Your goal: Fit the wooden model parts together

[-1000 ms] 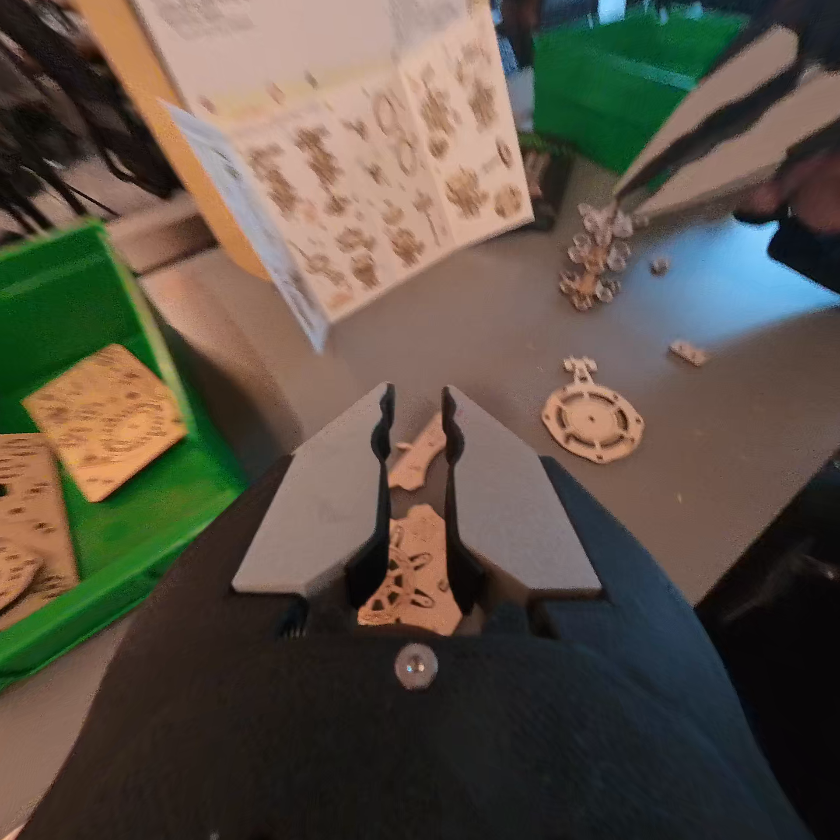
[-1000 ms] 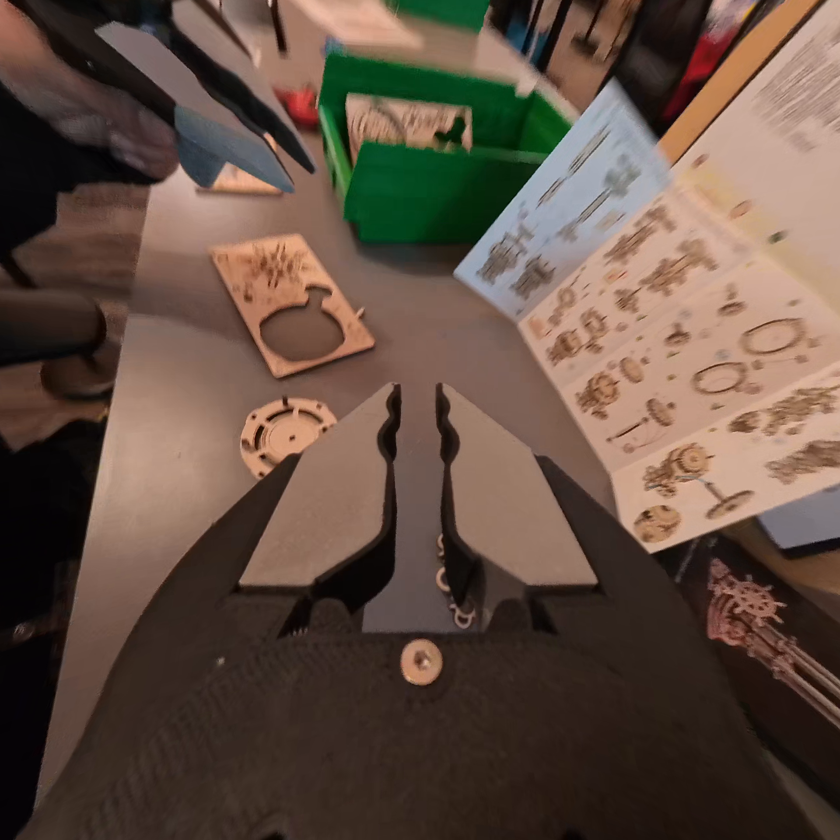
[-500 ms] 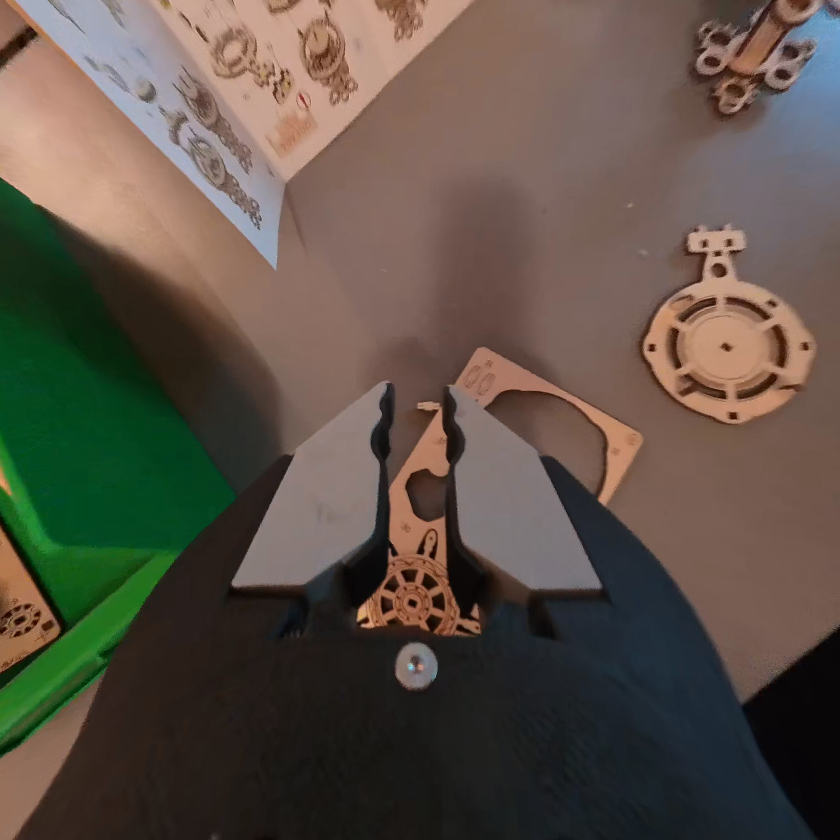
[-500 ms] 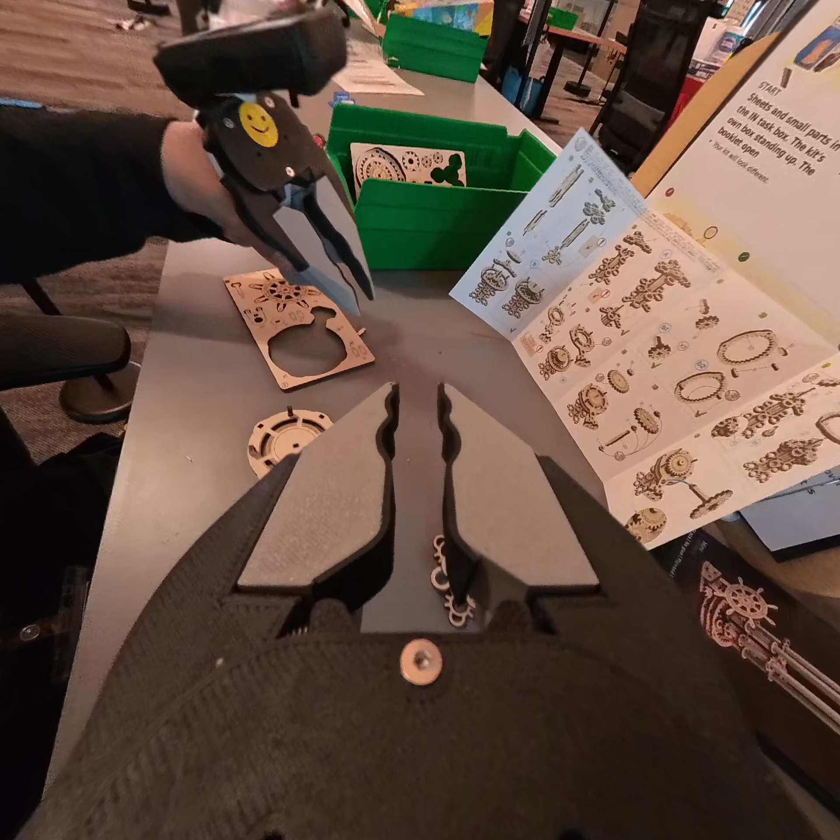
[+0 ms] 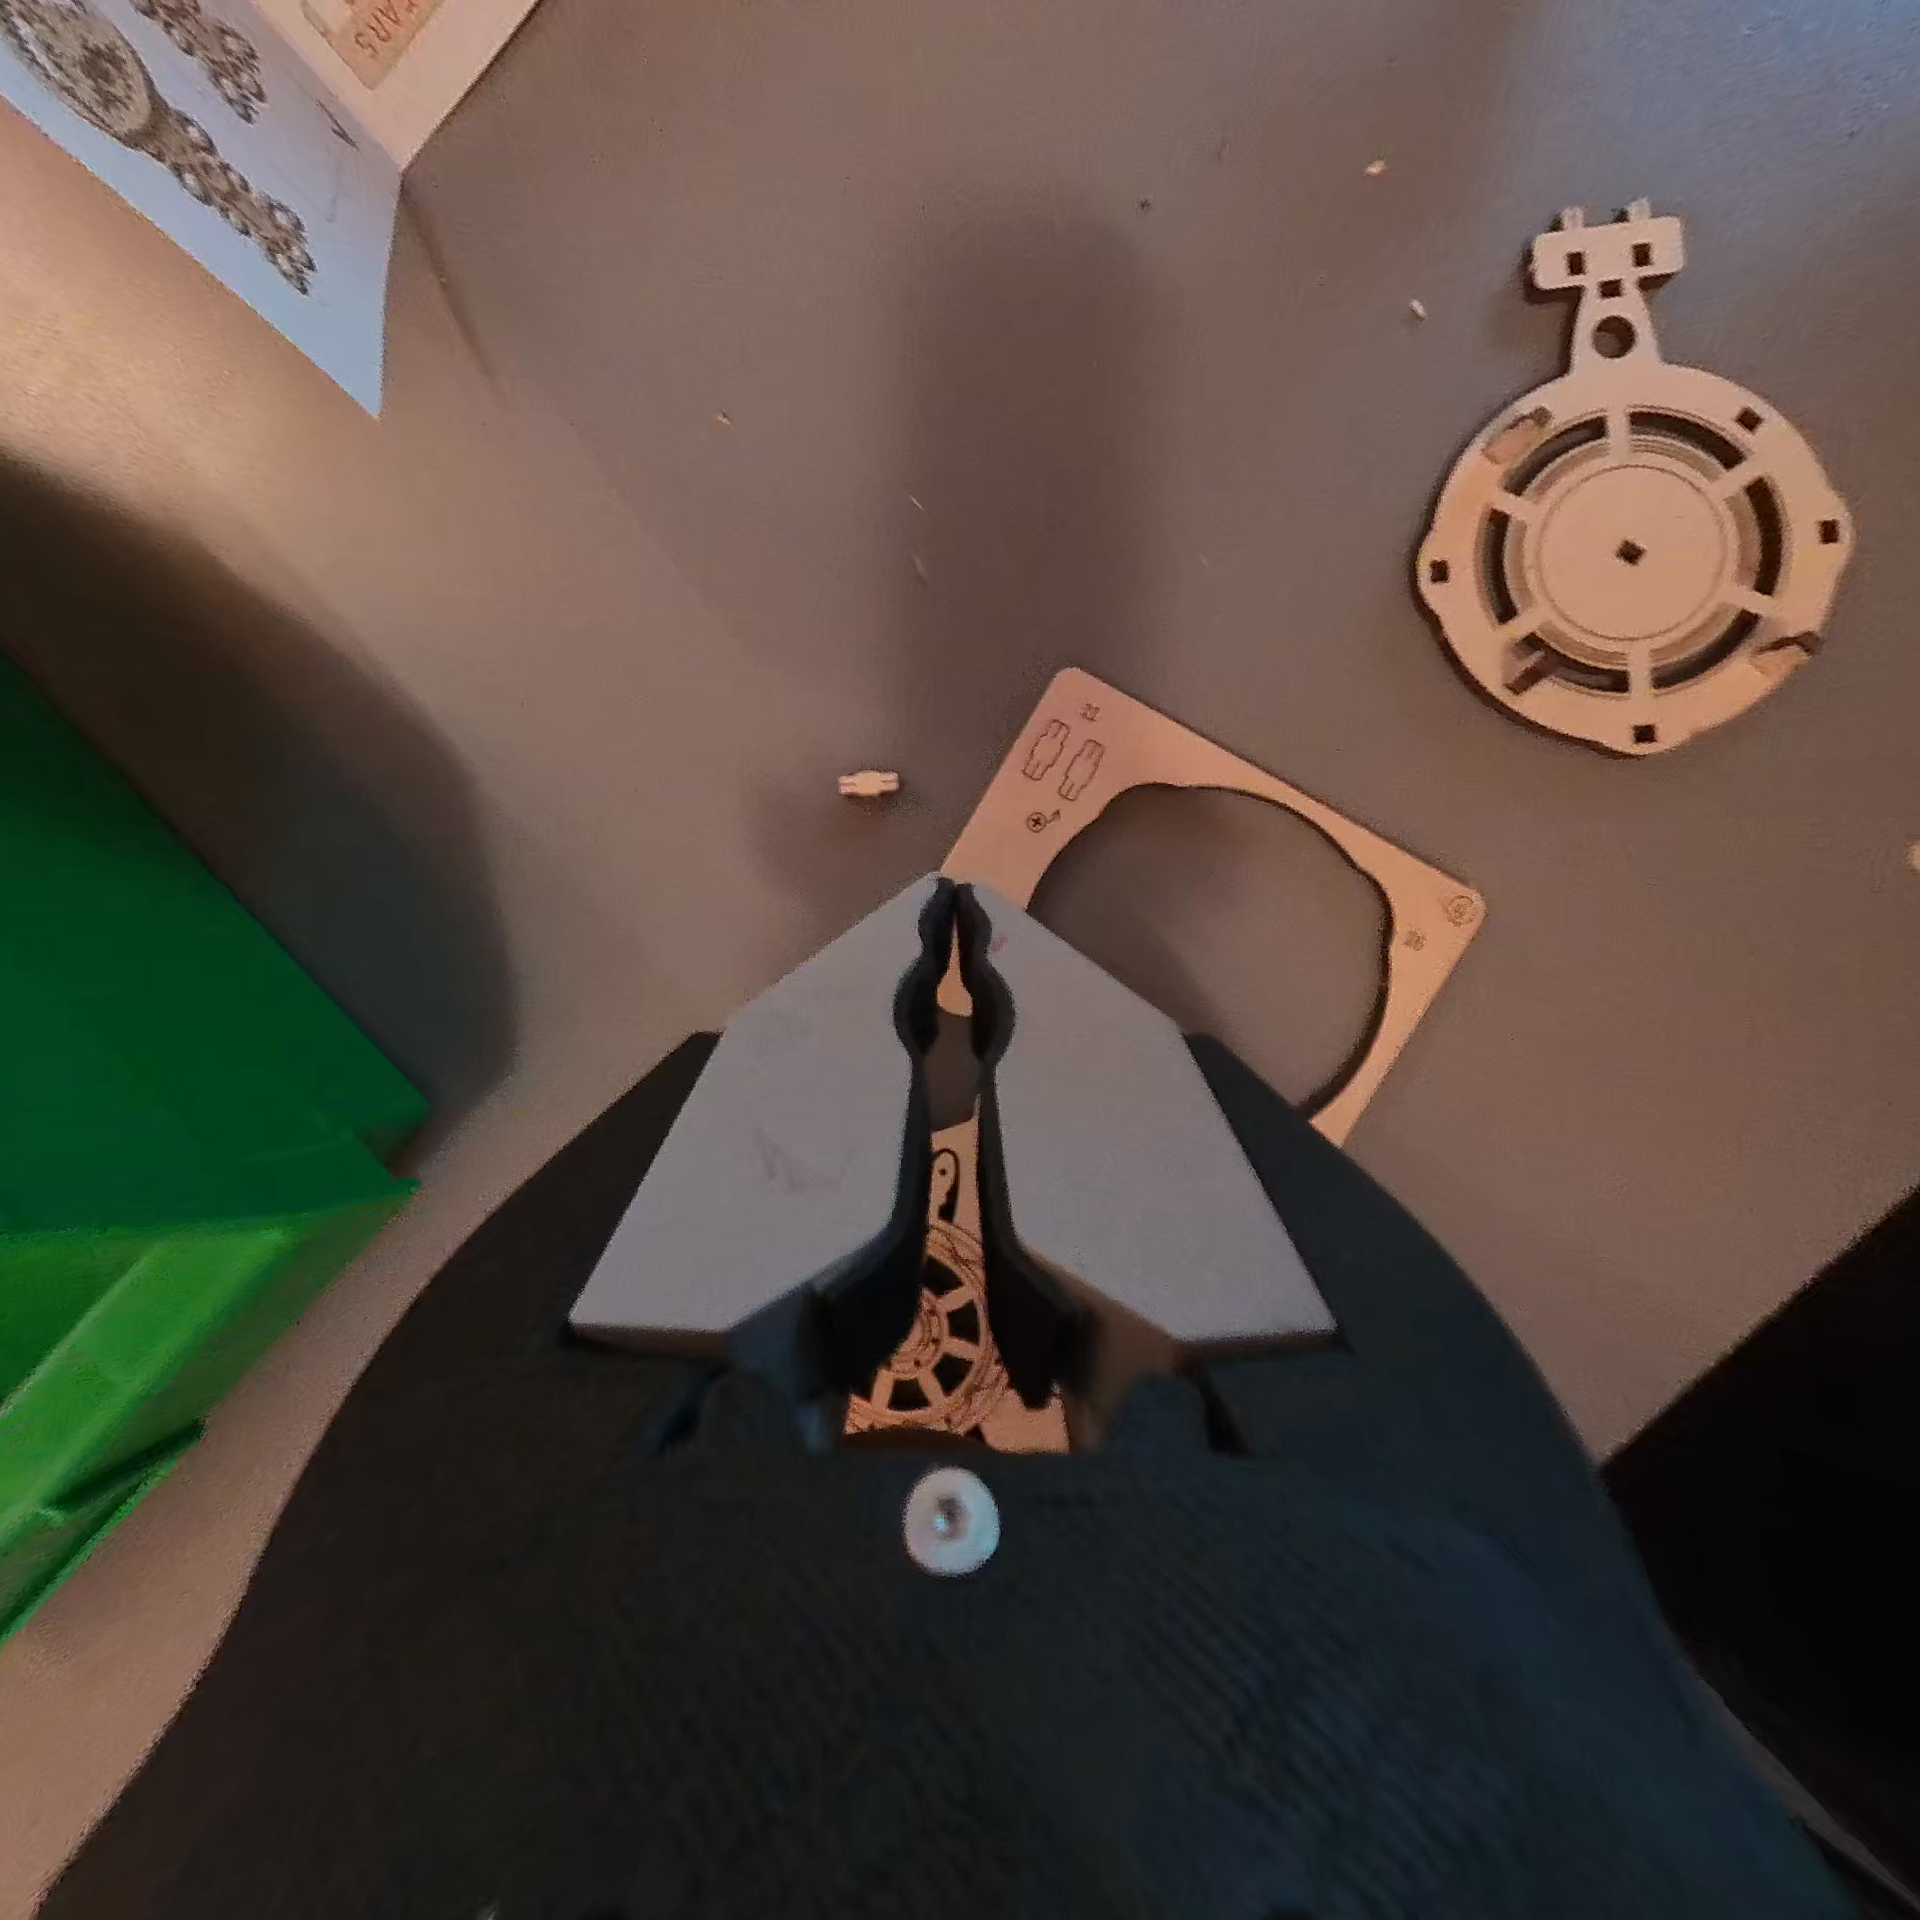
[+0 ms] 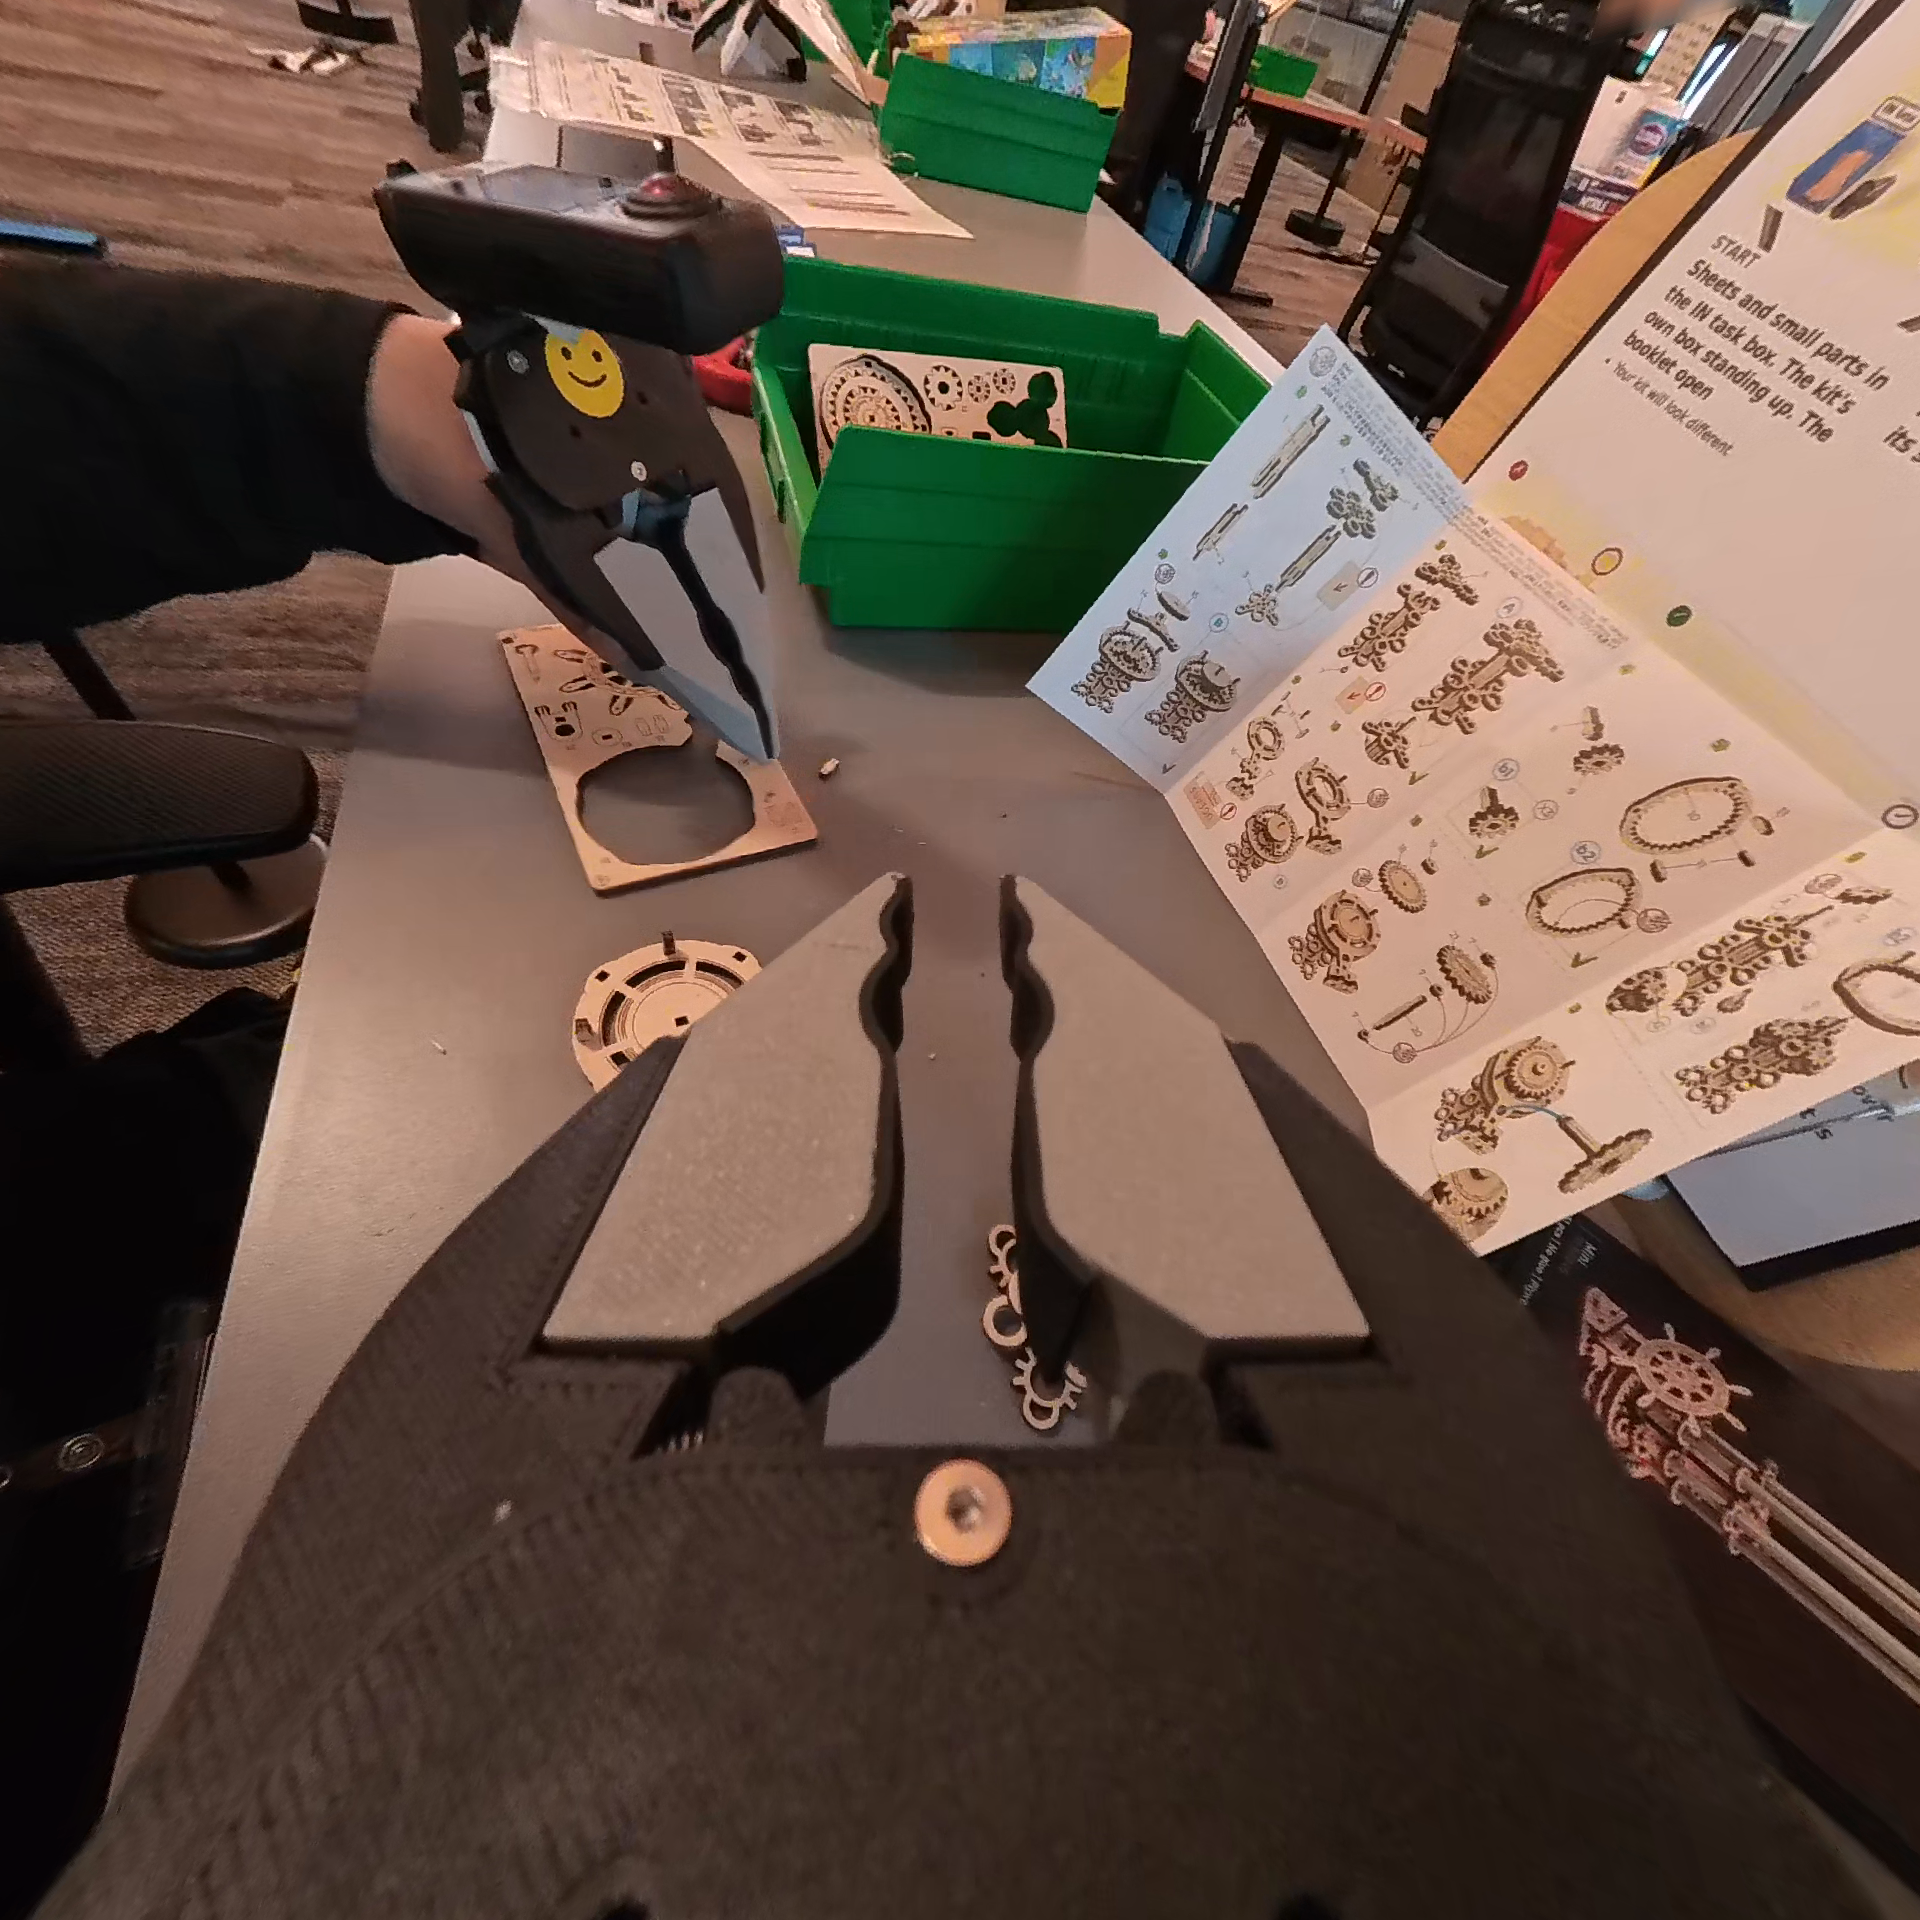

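Left gripper (image 5: 954, 914) has its fingers pinched together at the edge of the flat tan wooden sheet with the big round cutout (image 5: 1226, 894) on the grey counter (image 5: 1039, 416). Right gripper (image 6: 954, 914) hangs with fingers apart, empty. Risk, I think: the thin sheet slides or snaps if levered, since nothing's bracing it.

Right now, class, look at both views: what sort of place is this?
Probably a shared workroom or makerspace: a grey worktable, green parts bins, an open assembly booklet, and more tables and chairs behind.
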`<state>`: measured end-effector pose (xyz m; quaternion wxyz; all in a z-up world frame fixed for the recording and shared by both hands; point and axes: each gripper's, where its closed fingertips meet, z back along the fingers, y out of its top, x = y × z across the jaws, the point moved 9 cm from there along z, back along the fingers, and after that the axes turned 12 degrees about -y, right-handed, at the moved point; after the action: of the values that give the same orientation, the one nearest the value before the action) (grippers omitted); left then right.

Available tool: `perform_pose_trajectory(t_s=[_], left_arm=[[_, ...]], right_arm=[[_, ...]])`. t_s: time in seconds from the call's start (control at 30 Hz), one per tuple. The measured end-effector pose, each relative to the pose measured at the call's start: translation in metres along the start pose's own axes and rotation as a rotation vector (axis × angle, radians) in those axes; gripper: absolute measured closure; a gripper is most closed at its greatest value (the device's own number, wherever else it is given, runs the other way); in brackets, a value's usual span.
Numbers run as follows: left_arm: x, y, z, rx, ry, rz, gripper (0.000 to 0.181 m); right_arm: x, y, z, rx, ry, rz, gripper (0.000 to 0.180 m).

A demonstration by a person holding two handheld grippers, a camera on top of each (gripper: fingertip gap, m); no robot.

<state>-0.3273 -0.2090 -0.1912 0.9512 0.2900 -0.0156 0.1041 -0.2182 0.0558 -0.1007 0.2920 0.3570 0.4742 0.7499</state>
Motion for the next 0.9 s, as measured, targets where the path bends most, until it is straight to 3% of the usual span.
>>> perform_pose_trajectory(t_s=[0.33, 0.9], left_arm=[[0.009, -0.003, 0.006, 0.026, 0.038, -0.019, 0.168], [-0.007, 0.018, 0.012, 0.387, 0.109, -0.100, 0.164]], right_arm=[[0.001, -0.003, 0.001, -0.002, -0.007, -0.003, 0.167], [0.017, -0.006, 0.013, 0.085, -0.134, -0.041, 0.169]])
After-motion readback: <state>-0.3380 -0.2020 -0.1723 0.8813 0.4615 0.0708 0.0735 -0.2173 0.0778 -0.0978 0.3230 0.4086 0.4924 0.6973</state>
